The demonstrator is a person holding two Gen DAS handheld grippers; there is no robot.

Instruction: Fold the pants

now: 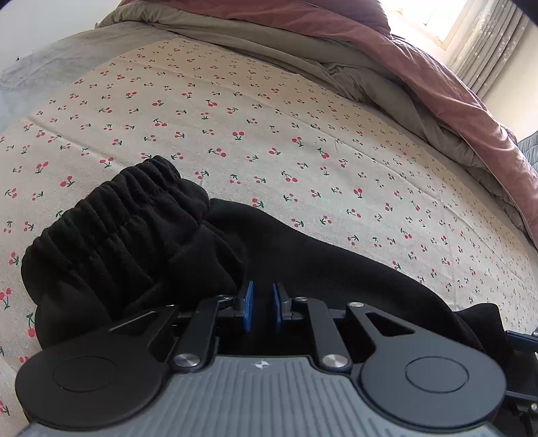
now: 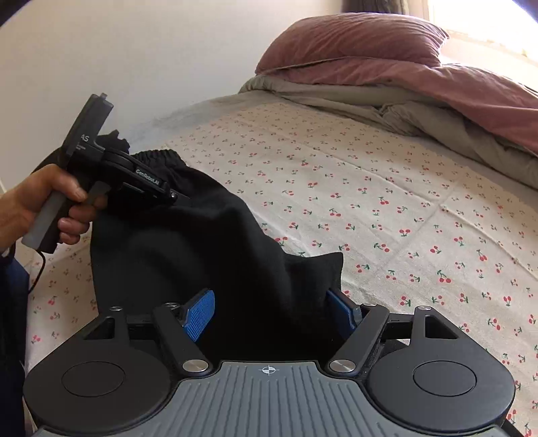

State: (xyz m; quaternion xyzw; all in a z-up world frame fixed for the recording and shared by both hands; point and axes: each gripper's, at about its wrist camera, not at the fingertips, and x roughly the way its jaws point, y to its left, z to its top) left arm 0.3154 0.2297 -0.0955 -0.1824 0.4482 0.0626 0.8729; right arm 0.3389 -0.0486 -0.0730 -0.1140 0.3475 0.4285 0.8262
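Note:
Black pants (image 1: 141, 242) with a gathered elastic waistband (image 1: 111, 201) lie on the cherry-print bed sheet (image 1: 269, 134). My left gripper (image 1: 263, 302) has its blue pads nearly together on a fold of the black cloth just below the waistband. In the right wrist view the pants (image 2: 208, 242) hang in a bunch between the two tools. My right gripper (image 2: 272, 312) is wide open, its blue pads (image 2: 200, 314) on either side of the black cloth, not pinching it. The left gripper's body (image 2: 134, 178) and the hand holding it show at the left.
A crumpled pink and olive duvet (image 1: 420, 84) lies along the far side of the bed. A pink pillow (image 2: 353, 40) sits at the head. A white wall (image 2: 134, 50) is behind the bed. A bright window (image 1: 433, 16) is at upper right.

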